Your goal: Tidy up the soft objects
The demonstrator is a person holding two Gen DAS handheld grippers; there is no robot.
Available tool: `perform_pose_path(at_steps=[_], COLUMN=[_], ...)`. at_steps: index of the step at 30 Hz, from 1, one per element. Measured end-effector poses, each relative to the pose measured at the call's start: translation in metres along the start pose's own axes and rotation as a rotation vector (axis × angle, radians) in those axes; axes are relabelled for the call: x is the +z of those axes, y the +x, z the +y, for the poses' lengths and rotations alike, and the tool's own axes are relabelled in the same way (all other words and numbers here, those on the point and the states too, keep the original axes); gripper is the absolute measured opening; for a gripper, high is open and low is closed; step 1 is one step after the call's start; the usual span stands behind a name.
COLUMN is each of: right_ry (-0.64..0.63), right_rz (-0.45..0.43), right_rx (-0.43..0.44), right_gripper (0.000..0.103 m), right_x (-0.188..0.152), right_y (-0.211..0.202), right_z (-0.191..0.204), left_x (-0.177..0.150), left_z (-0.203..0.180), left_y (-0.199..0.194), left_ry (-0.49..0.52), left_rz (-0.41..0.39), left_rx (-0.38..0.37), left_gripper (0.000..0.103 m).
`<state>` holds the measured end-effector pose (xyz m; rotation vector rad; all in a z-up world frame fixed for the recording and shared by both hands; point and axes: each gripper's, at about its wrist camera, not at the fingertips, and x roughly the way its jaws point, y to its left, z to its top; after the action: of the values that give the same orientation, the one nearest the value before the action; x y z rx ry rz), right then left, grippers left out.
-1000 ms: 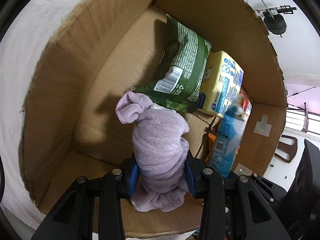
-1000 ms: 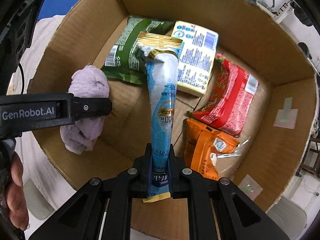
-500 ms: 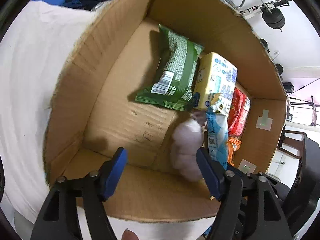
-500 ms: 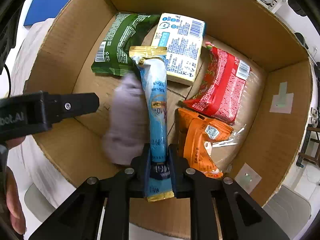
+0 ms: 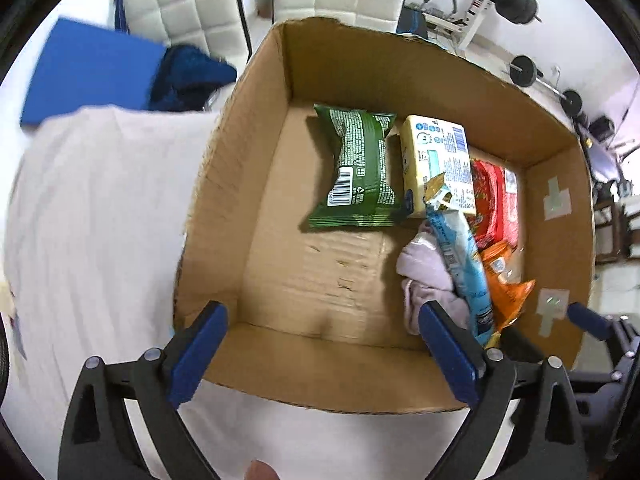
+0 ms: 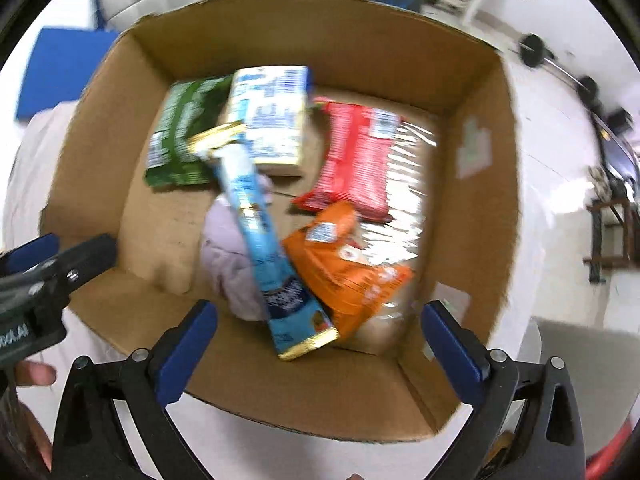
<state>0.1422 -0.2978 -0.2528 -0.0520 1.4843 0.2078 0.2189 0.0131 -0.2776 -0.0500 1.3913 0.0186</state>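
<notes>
- Blue pouch [image 6: 267,248] lies in the box [image 5: 362,62], long axis diagonal: gold-sealed top end toward the far-left packs, bottom end toward the near wall. It rests across the towel and against the orange bag.
- Lilac towel [image 5: 424,276] is bunched on the box floor, under and left of the pouch, no clear long axis.
- Left claw [image 5: 326,356]: jaws spread wide, just been opening, nothing between them; it hangs over the near wall of the box, pointing down.
- Right claw [image 6: 316,354]: jaws spread wide, just been opening; the pouch's bottom end shows between them but the pads don't touch it.
- Green bag [image 5: 358,170] and yellow pack [image 5: 438,168] sit side by side along the far wall, long axes running far to near. Red bag [image 6: 356,156] lies to their right, orange bag [image 6: 346,264] nearer, just beside the pouch.
- Open room: left half of the box floor is bare cardboard from the green bag to the near wall. Right side is packed.
- Box stands on a white-covered tabletop [image 5: 100,220], its left wall edge ragged.
- Writing: barcode on the green bag, blue print on the yellow pack, none readable; right view is motion-blurred. Part of a white logo on the left claw's body, cut off.
</notes>
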Motion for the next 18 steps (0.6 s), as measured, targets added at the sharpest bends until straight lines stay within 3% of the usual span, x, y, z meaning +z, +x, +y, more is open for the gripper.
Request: perform_pose_path(at_steps=[10,18], right_ry=[0.154,0.183], right_rz=[-0.081,-0.157], right_rx=[-0.038,-0.036], right_gripper=[0.103,0.103], right_x=[-0.030,-0.044], right_y=[-0.018,-0.067], right_z=[-0.022,-0.019], left_x=[-0.019,-0.029], left_z=[-0.008,-0.013], left_y=[-0.021,-0.076], left_ry=[0.081,0.096], left_rz=[-0.115,-0.207], left_rx=[0.038,0.026], left_gripper=[0.098,0.098])
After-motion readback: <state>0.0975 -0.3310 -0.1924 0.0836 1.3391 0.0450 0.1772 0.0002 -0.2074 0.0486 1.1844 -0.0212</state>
